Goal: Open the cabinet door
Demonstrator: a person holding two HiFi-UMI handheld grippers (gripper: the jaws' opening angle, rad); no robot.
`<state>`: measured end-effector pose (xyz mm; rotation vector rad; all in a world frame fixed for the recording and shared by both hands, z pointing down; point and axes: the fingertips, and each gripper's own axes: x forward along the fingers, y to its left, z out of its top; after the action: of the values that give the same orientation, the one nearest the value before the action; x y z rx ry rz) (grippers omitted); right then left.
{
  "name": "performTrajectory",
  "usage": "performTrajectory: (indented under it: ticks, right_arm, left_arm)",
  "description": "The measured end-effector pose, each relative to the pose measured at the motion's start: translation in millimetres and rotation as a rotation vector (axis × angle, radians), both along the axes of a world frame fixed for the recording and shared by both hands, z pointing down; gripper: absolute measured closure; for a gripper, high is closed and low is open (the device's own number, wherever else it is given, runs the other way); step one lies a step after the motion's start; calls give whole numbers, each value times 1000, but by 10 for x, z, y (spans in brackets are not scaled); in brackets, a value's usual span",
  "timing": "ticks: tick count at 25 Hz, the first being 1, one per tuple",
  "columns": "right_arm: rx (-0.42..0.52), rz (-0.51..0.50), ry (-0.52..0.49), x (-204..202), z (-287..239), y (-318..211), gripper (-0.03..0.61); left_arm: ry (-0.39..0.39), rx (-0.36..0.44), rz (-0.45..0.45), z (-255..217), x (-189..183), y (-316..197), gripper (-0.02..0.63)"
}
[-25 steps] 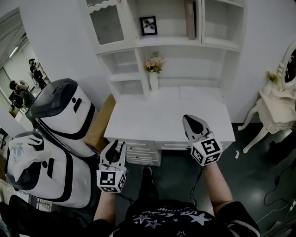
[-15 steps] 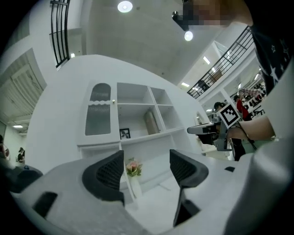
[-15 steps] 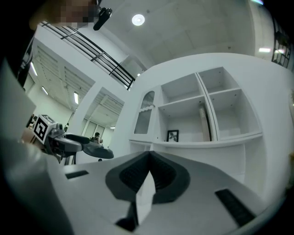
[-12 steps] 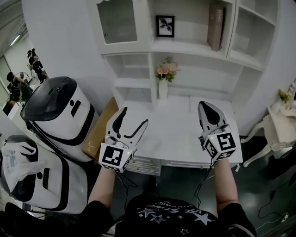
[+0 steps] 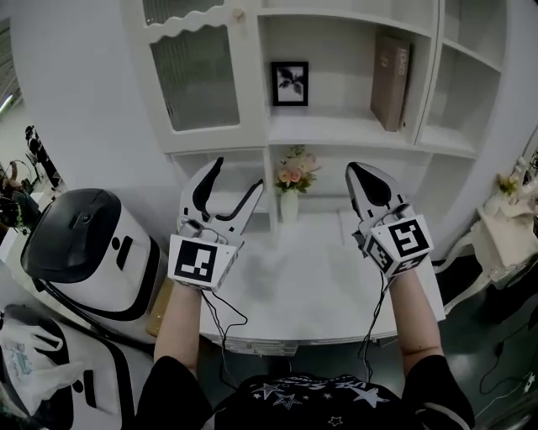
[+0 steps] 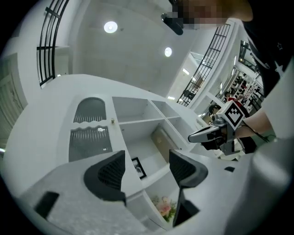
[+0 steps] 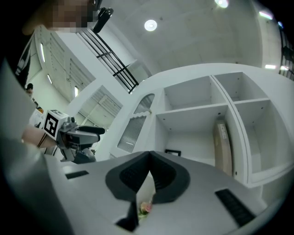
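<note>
The cabinet door [image 5: 197, 76] is white with a ribbed glass pane and stands closed at the upper left of the shelf unit. Its small knob [image 5: 239, 14] is at the door's top right corner. My left gripper [image 5: 238, 176] hangs below the door, apart from it, open with nothing between its fingers. Its jaws have just been opening wide, then eased in a little. The left gripper view shows the door [image 6: 89, 137] and knob [image 6: 112, 121] above the open left gripper [image 6: 146, 167]. My right gripper [image 5: 357, 172] is shut and empty before the open shelves, and its pads meet in the right gripper view [image 7: 149, 172].
A white desk [image 5: 319, 294] lies under both grippers. A vase of pink flowers [image 5: 290, 180] stands at its back. A framed picture [image 5: 290, 82] and a brown book [image 5: 391, 80] sit on the open shelf. White and black machines [image 5: 88, 252] stand left, a dressing table [image 5: 504, 235] right.
Both grippers have risen from the desk's front edge to the shelf unit. The left jaws went from nearly closed to wide open. The head view has tilted upward.
</note>
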<state>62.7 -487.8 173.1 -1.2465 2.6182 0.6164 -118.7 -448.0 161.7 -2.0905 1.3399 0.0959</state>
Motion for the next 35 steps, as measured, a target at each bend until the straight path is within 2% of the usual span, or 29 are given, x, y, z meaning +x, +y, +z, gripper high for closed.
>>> performTrajectory:
  ticks: [4, 7, 9, 12, 16, 28, 35]
  right_arm:
    - [60, 10, 17, -231, -365, -270, 572]
    - [79, 13, 16, -375, -575, -455, 572]
    - [85, 16, 12, -445, -689, -562, 572]
    - [107, 28, 22, -527, -825, -682, 572]
    - [132, 38, 29, -598, -965, -796, 572]
    - [178, 11, 28, -732, -1210, -1063, 572]
    - [188, -34, 69, -759, -1173, -1156, 572]
  left_arm:
    - [3, 24, 11, -400, -18, -348, 302]
    - [-4, 73, 11, -749, -38, -581, 304]
    - [0, 121, -3, -1031, -72, -697, 334]
    - [7, 192, -23, -1440, -129, -849, 437]
    - [-6, 282, -13, -1836, -171, -1045, 453]
    - [-75, 280, -103, -2325, -193, -1592, 461]
    - [-51, 299, -160, -2490, -166, -1683, 442]
